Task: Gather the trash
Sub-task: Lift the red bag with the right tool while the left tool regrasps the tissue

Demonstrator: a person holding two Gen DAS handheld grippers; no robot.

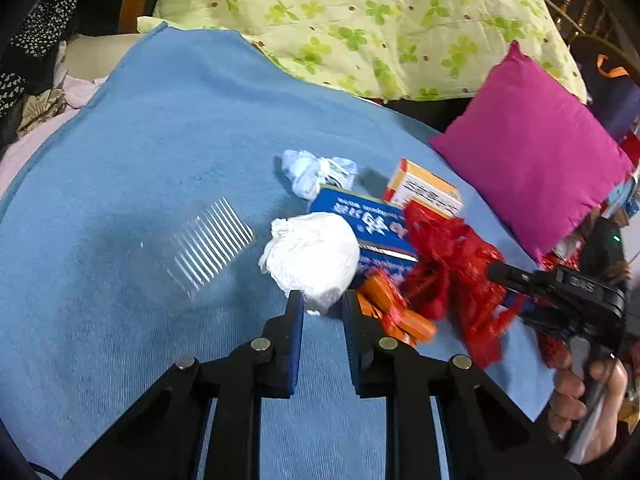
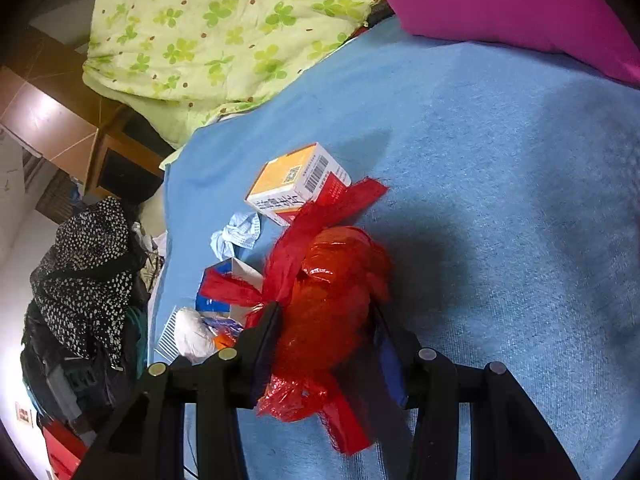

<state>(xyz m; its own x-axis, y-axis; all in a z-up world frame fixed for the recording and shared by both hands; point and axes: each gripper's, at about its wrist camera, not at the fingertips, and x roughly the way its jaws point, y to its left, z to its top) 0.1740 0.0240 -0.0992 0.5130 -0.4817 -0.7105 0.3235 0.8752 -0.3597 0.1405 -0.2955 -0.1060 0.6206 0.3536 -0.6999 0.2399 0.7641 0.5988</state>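
1. Left wrist view: our left tongs (image 1: 320, 304) sit pinched on the near edge of the white paper wad (image 1: 312, 256), which lies on the blue blanket (image 1: 140, 128).
2. Our right tongs (image 2: 324, 320) are clamped on the red plastic bag (image 2: 332, 304), so a bag for the rubbish is in hand.
3. Nothing looks bagged yet, as far as we can tell.
4. Left on the blanket: the blue box (image 1: 360, 216), the orange-and-white box (image 2: 296, 184), the orange wrapper (image 1: 392, 308) and the crumpled face mask (image 1: 316, 172).
5. Beside the wad lies a clear comb (image 1: 212, 240), probably not trash.
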